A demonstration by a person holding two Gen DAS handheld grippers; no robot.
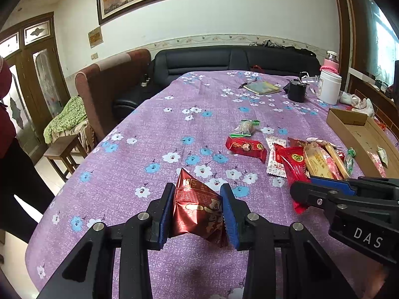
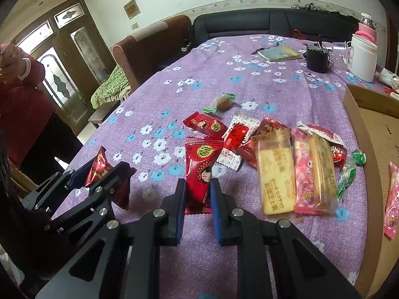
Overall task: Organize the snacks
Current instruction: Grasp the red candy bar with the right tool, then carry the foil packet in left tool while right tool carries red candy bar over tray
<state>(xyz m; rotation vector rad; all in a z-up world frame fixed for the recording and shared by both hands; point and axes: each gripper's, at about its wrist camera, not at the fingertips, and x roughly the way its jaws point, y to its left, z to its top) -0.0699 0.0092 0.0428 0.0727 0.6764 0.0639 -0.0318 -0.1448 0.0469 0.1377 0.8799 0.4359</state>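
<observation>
- The desk (image 1: 154, 134), lying under a purple cloth printed with blue and white flowers, is filling most of both views and carrying everything.
- A shallow cardboard box (image 2: 374, 134) is sitting open at the desk's 3 o'clock edge in the right wrist view, with a pink-wrapped snack (image 2: 392, 201) lying inside it.
- A white jar (image 2: 363, 58), a black cup (image 2: 317, 58) and a yellow-green notebook (image 2: 280, 53) are standing well apart from the snacks, toward 1 o'clock at the far end.
- A loose heap of snack packets (image 2: 294, 164) is lying at the centre of the right wrist view, just beside the box: cheese biscuits in clear wrap (image 2: 275, 174), a pink checked packet (image 2: 303, 182), and red sachets.
- A green-twisted round sweet (image 2: 222, 102) is resting alone at 12 o'clock of the heap.
- The left hand-held gripper (image 1: 197, 200) is clamping a dark red foil pouch (image 1: 197, 204) between its blue pads, partly closed, the pouch crumpling and lifted off the cloth.
- The right hand-held gripper (image 2: 198, 194) is pinching the lower end of a bright red packet with a cartoon face (image 2: 200, 172), its jaws nearly together on it.
</observation>
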